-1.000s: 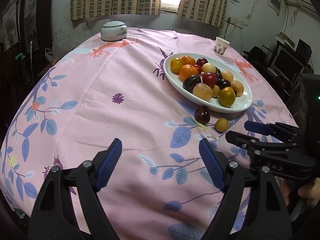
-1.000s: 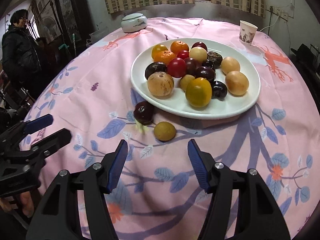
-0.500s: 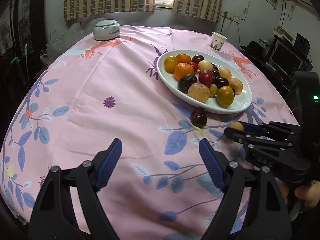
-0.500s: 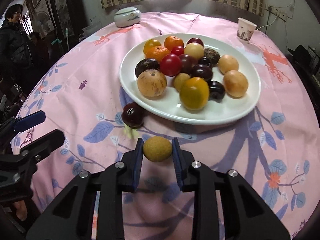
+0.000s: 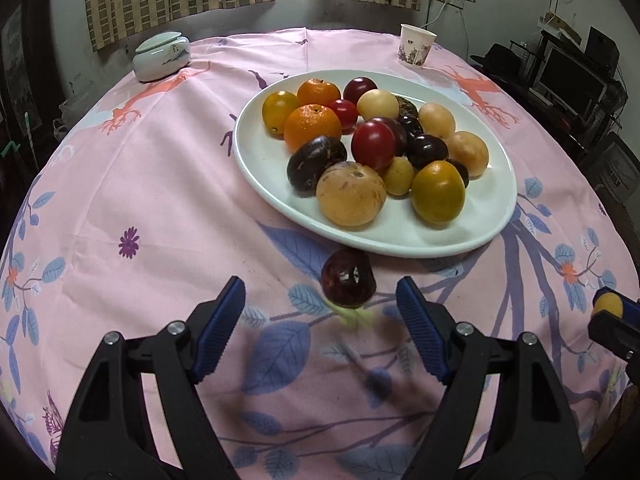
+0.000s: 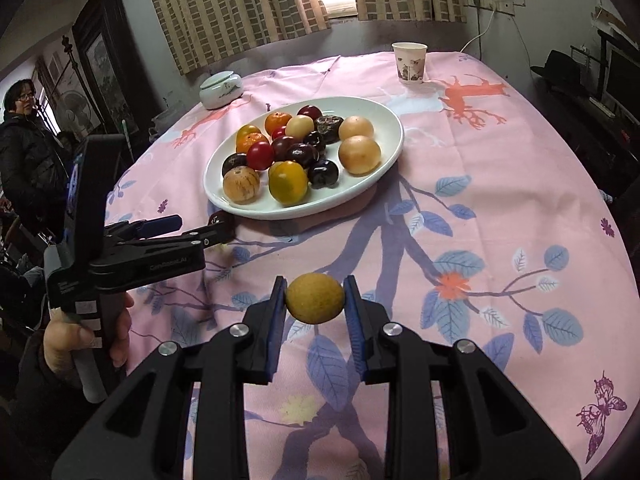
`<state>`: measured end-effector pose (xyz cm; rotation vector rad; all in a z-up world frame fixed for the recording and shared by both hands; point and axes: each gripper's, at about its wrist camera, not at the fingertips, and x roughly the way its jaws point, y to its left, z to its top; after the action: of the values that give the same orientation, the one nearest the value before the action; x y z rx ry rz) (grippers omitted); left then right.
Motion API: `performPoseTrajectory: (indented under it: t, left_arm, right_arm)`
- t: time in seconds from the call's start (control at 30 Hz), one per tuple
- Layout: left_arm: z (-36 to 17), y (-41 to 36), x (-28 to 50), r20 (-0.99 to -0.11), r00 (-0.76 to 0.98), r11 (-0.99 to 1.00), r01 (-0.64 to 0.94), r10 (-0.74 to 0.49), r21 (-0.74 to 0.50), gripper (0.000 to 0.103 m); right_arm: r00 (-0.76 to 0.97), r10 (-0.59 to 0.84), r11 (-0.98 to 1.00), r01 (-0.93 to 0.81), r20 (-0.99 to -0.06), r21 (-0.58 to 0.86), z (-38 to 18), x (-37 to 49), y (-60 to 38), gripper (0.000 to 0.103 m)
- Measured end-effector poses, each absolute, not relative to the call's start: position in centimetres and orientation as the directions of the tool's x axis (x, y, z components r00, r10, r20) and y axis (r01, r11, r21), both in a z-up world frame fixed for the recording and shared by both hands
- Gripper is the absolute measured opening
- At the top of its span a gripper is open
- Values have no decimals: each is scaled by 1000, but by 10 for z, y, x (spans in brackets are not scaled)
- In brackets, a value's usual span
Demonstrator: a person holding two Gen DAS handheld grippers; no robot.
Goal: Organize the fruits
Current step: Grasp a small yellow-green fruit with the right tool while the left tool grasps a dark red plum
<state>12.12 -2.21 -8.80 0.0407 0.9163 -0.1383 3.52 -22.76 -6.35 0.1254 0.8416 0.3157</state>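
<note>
A white oval plate (image 5: 256,168) (image 6: 394,140) holds several fruits: oranges, red and dark plums, tan and yellow ones. A dark plum (image 5: 348,278) lies on the pink cloth just in front of the plate, between and slightly ahead of my open left gripper (image 5: 320,332). In the right wrist view only a sliver of that plum (image 6: 221,218) shows behind the left gripper (image 6: 200,226). My right gripper (image 6: 315,300) is shut on a small yellow-brown fruit (image 6: 315,298), held above the cloth; it also shows at the far right of the left wrist view (image 5: 607,304).
A lidded ceramic jar (image 5: 160,56) (image 6: 221,90) and a paper cup (image 5: 414,46) (image 6: 409,62) stand at the table's far side. A person in a dark coat (image 6: 24,152) stands at the left. Monitors and shelves (image 5: 572,76) are at the right.
My right gripper has lifted the yellow-brown fruit off the cloth and drawn back to the right. My left gripper has moved forward up to the dark plum, still open.
</note>
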Motion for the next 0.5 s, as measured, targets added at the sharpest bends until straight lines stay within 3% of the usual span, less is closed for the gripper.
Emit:
performPoseTrajectory:
  t: [0.17,0.37,0.5]
  left_arm:
    - [-98,-25,134,-816,567,989,143,-110,-33,58]
    - [-104,-28,138,-818,567,988,151,-101,-18,55]
    - [-102,-30,136,-811,569,982,185,-138,-37,35]
  right_arm:
    - [620,346,938,-228,-704,260,-64,31,-234,29]
    - [620,355,935,-230,-699,271,-64,31,-236,29]
    - [607,360,933,-236,-708,272,-67,32,-229,29]
